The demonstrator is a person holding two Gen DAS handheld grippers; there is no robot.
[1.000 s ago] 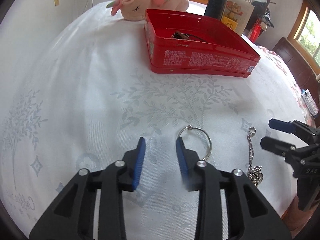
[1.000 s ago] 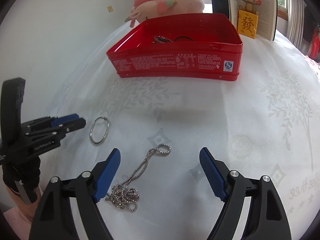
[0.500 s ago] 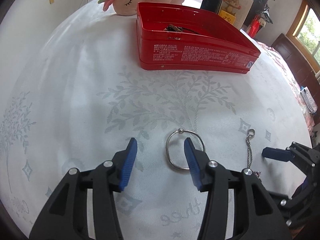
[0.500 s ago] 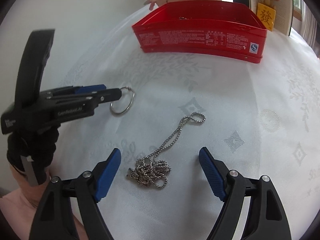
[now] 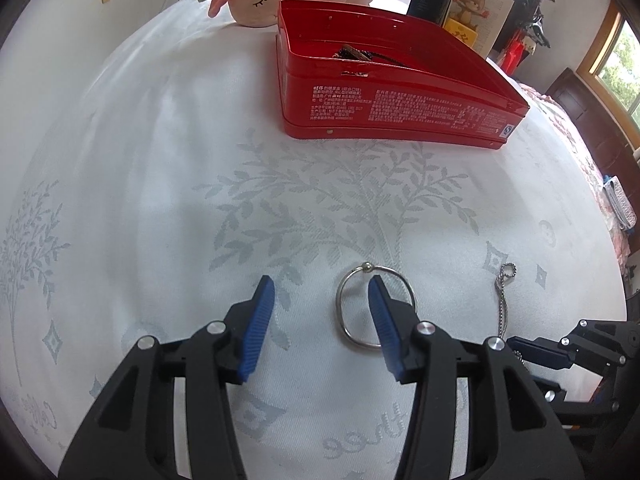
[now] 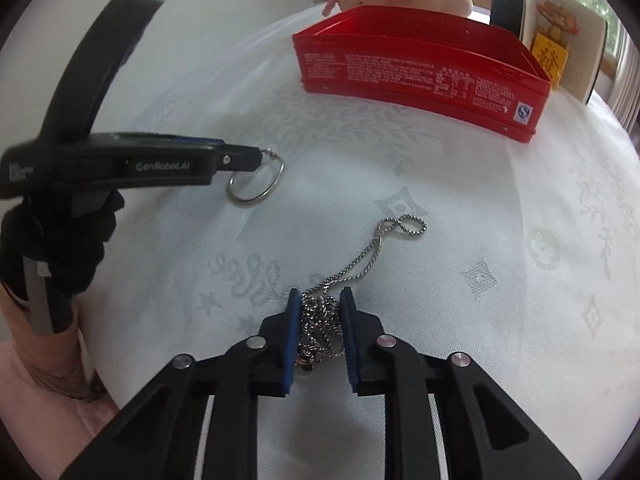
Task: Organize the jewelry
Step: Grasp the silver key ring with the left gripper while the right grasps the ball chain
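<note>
Since the earlier frame the left gripper (image 5: 320, 304) has spread its jaws, now released astride one side of the ring (image 5: 374, 306), near the red tin (image 5: 384, 118). The right gripper (image 6: 320, 312) has just been closing and now clenches the chain's (image 6: 362, 264) bunched end on the cloth before that tin, ready to lift.

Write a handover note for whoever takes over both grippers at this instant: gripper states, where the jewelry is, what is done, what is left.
Right gripper: jaws have just closed on the bunched end of the chain; the rest trails on the cloth, not lifted yet.
Left gripper: open, one finger over the ring, rim not pinched between the pads.
Red tin: open, at the far side of the table, some dark pieces already inside.
Done: chain gripped.
Left: carry the chain into the tin; grip the ring and put it in too.
</note>
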